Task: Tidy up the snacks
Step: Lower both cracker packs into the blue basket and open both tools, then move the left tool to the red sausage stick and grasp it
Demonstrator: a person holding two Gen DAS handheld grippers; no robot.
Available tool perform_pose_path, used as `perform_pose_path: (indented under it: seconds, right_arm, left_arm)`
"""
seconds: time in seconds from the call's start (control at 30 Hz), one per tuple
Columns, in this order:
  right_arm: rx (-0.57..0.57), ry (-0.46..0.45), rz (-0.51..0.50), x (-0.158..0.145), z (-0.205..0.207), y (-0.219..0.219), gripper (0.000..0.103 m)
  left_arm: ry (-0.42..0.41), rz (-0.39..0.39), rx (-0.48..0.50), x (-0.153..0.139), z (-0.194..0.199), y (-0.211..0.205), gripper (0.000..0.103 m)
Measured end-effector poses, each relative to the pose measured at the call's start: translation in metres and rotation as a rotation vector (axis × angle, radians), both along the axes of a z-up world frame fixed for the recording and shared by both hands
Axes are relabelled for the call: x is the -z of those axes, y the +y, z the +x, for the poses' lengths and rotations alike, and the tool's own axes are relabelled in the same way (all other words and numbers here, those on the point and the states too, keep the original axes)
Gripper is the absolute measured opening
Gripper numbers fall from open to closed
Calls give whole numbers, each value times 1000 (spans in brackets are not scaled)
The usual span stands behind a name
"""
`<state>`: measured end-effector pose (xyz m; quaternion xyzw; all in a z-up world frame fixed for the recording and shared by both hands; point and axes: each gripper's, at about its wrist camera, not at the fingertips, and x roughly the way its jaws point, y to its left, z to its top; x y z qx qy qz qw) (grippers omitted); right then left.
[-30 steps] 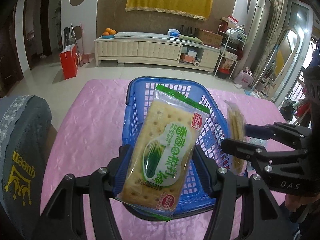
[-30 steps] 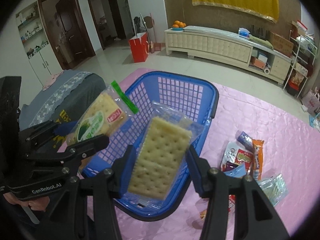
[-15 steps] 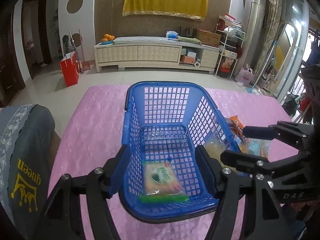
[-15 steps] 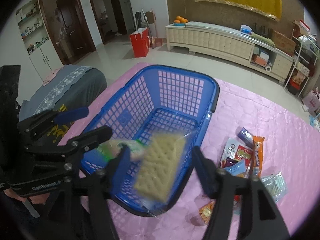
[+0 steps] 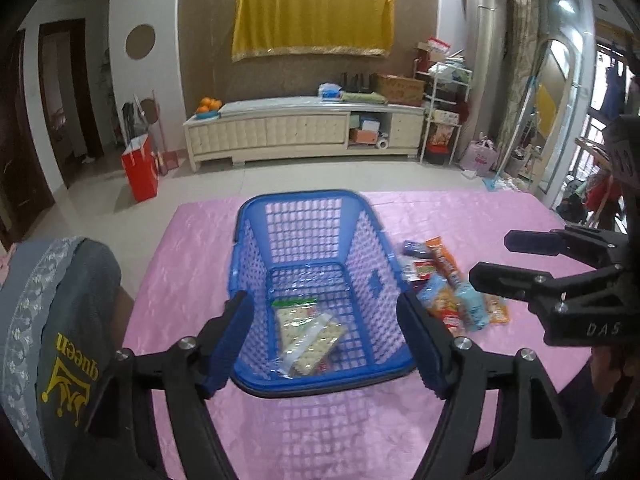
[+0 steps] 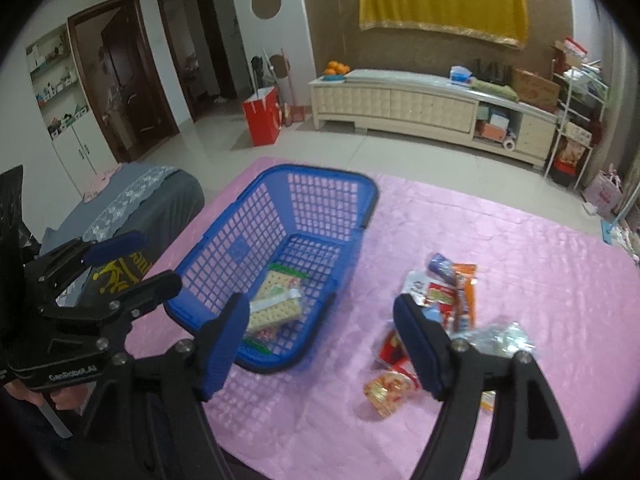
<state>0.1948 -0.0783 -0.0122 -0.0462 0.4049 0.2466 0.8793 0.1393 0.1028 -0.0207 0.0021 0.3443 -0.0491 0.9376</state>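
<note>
A blue plastic basket (image 5: 304, 196) (image 6: 320, 170) stands on the pink tablecloth. Two cracker packs (image 5: 308, 332) (image 6: 276, 308) lie overlapping on its floor, one with a green label. My left gripper (image 5: 326, 340) hovers above the basket's near end; its jaws are opening and hold nothing. My right gripper (image 6: 322, 340) is open and empty, above the cloth between the basket and a pile of loose snack packets (image 6: 444, 304) (image 5: 452, 292). Each gripper also shows at the edge of the other's view, the right gripper (image 5: 492, 258) and the left gripper (image 6: 158, 260).
A chair back with a grey cover (image 5: 52, 320) (image 6: 140, 200) stands at the table's left side. The pink cloth (image 6: 520, 260) stretches on to the right of the snack pile. Beyond the table are the floor, a red bag (image 5: 140, 172) and a long white cabinet (image 5: 280, 132).
Both grippers let go of their cracker packs, which dropped into the basket. Both jaws widened, and both grippers rose and drew back from the basket.
</note>
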Motion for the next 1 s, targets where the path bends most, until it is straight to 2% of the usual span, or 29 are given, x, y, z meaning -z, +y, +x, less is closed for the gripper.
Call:
perform_pose_path:
  seconds: [0.23, 0.47, 0.77, 1.0]
  right_arm:
    - [62, -21, -4, -6, -14, -48, 79]
    - [150, 1, -9, 3, -19, -95, 79]
    - [210, 51, -23, 30, -21, -142, 79]
    - [242, 77, -56, 55, -21, -166, 79]
  left_arm:
    - [-13, 14, 68, -8, -8, -46, 72]
    - [-3, 59, 158, -3, -4, -101, 72]
    - [52, 78, 228, 23, 6, -153, 72]
    - [114, 102, 254, 53, 16, -176, 72]
